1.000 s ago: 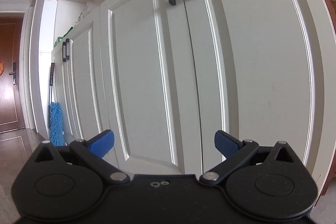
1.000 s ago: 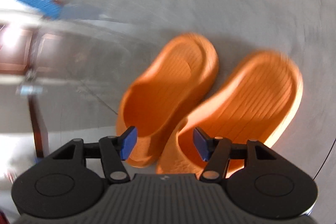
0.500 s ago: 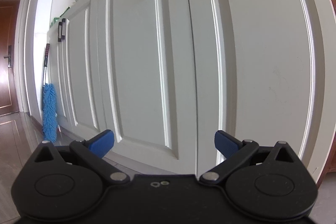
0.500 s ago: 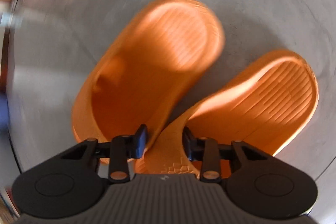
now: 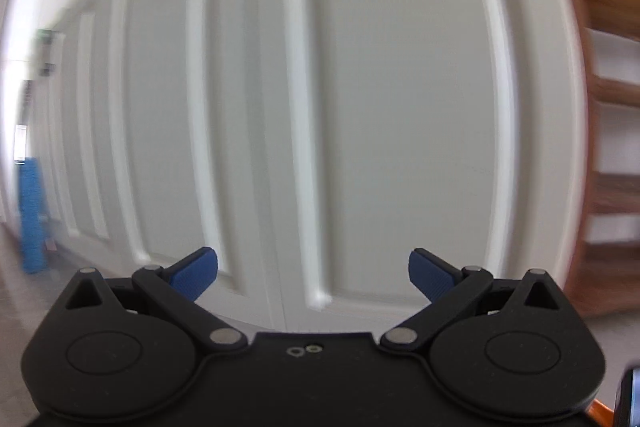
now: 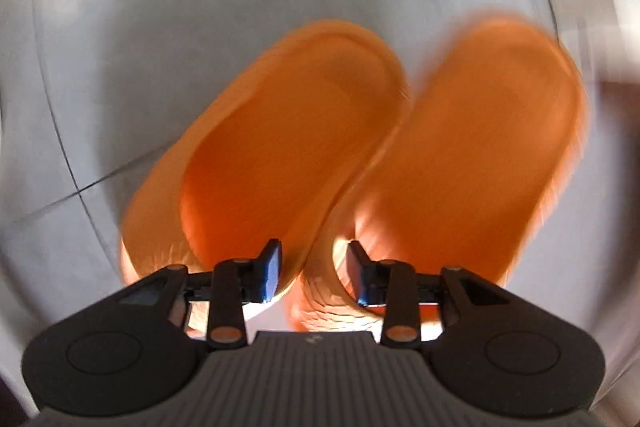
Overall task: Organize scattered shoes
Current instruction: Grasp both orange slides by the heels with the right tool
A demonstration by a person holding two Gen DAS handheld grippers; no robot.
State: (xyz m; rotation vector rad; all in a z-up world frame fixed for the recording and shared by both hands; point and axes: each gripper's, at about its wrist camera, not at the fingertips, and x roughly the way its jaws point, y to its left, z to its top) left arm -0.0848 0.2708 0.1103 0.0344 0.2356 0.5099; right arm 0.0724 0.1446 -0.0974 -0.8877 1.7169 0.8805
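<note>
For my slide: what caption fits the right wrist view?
Right tool pinching two orange slippers together above grey floor.

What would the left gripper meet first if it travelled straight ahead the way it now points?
Most likely the white cabinet door directly ahead of the open left gripper; nothing shows between them, though the blur leaves the gap unclear.

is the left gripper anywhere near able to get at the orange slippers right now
Probably not: the left gripper is open and faces the white cabinet doors, with no slipper ahead. The right gripper already clamps the orange slippers.
</note>
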